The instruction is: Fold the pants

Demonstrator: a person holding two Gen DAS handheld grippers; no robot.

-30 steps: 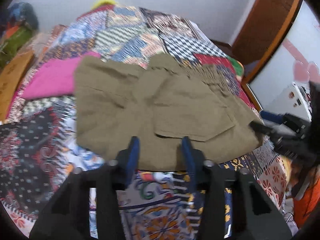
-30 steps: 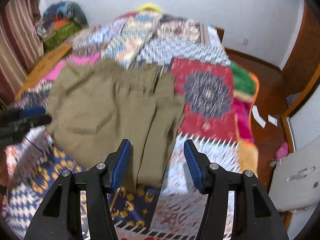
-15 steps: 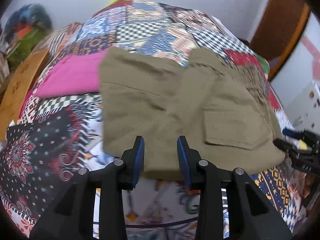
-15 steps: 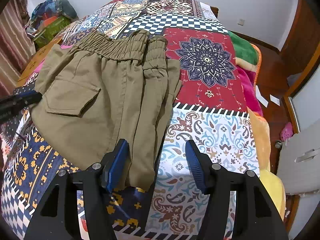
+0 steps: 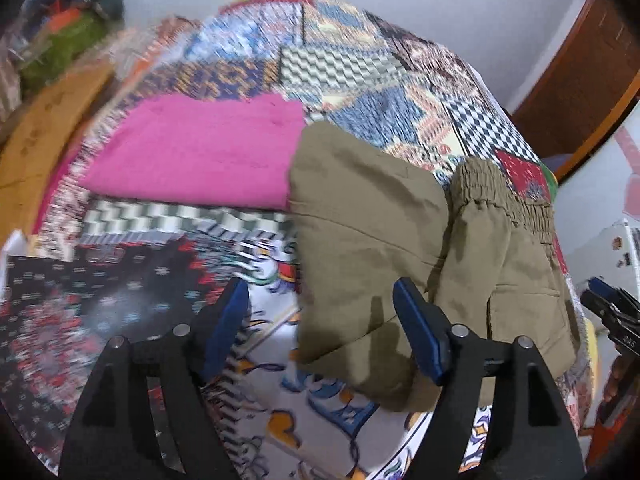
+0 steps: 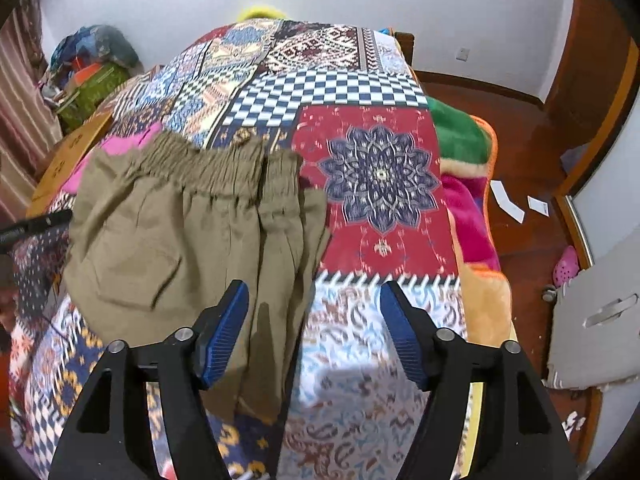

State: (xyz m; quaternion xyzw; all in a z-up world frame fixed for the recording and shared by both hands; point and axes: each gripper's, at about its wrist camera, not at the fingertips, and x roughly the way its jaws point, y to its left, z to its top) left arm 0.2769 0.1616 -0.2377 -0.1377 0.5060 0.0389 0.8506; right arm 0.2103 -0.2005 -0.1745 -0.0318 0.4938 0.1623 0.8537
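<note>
Olive-green pants (image 5: 404, 240) (image 6: 180, 240) lie folded on a patchwork bedspread (image 5: 344, 76) (image 6: 376, 184), elastic waistband toward the far side, a patch pocket facing up. My left gripper (image 5: 320, 312) hovers over the near left edge of the pants; its jaws are opening and the pads press on nothing. My right gripper (image 6: 314, 320) hangs over the near right edge of the pants, jaws opening too, cloth below them but not pinched. The right gripper's tips (image 5: 608, 308) show at the right edge of the left wrist view; the left gripper's tip (image 6: 36, 224) shows at the left edge of the right wrist view.
A folded pink garment (image 5: 200, 152) lies left of the pants. A wooden board (image 5: 36, 140) and piled bags (image 6: 92, 68) flank the bed's left. Green and orange blankets (image 6: 460, 136) hang off the right side. A wooden floor (image 6: 532, 148) with paper scraps, then a door.
Both grippers have spread their jaws wider. The left gripper has slid left, from the middle of the pants' near edge to their left edge. The pants lie as before.
</note>
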